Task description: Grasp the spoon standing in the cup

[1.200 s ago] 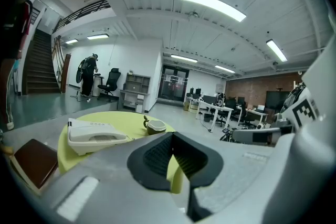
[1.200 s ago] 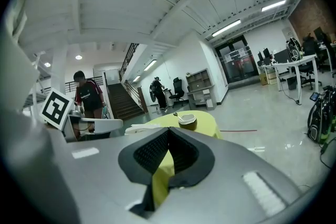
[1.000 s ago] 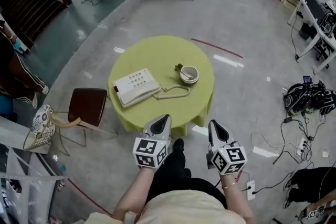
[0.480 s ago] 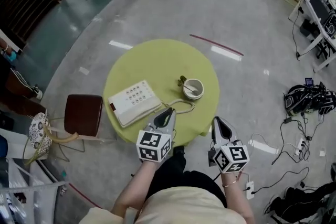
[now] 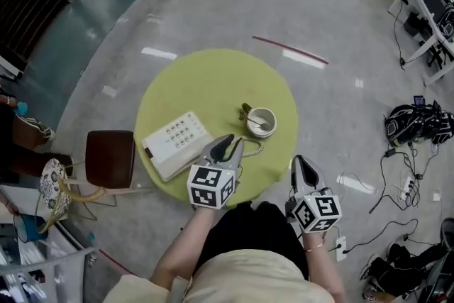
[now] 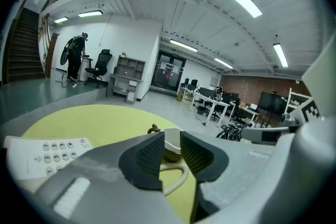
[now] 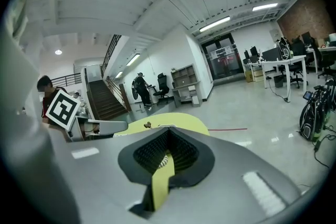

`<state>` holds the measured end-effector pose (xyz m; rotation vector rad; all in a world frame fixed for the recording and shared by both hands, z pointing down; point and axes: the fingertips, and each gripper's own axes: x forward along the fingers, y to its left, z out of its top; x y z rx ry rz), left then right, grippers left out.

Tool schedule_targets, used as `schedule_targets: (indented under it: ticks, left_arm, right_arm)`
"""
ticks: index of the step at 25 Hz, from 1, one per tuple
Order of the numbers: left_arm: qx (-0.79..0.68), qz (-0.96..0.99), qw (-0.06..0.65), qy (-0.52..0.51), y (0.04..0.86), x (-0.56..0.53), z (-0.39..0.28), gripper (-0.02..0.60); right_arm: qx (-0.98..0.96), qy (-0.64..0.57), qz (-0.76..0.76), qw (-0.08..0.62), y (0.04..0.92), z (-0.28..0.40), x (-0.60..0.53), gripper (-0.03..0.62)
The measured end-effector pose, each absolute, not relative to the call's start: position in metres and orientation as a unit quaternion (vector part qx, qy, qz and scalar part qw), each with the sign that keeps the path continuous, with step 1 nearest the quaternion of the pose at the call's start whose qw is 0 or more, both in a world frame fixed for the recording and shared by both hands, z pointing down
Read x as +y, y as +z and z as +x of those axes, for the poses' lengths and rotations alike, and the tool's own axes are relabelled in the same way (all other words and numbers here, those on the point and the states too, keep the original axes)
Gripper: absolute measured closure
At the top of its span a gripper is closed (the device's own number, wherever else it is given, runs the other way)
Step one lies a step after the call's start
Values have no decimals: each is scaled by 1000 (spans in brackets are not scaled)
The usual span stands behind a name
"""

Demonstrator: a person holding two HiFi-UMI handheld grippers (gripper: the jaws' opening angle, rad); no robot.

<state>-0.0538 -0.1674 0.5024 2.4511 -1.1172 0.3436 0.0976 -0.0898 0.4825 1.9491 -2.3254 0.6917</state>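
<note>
- The left gripper (image 5: 228,146) hovers over the near edge of the round yellow-green table (image 5: 206,78). Its jaws are opening and hold nothing — the cup shows beyond the gap.
- The spoon (image 5: 257,123) rests in the white cup (image 5: 261,112), right of the telephone (image 5: 173,144), well apart from both grippers.
- The right gripper (image 5: 301,164) hangs just off the table's edge, jaws drawn together on nothing.

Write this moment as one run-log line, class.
phase: pre-grasp | left claw: opening, empty, over table | right claw: shut, beside table | spoon: in cup, untouched
</note>
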Motion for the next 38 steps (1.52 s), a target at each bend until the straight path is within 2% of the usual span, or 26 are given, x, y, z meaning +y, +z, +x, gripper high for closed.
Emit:
schedule_targets:
  ticks: [19, 28, 38]
  left_arm:
    - [-441, 843, 273, 142, 540, -214, -31, 433]
    - [-453, 827, 296, 151, 559, -231, -23, 430]
    - [-466, 821, 292, 153, 563, -242, -19, 433]
  right_arm:
    - [-760, 255, 596, 52, 507, 133, -125, 595]
    - [-763, 273, 582, 63, 525, 144, -140, 595]
    - [-769, 293, 563, 75, 541, 138, -144, 595]
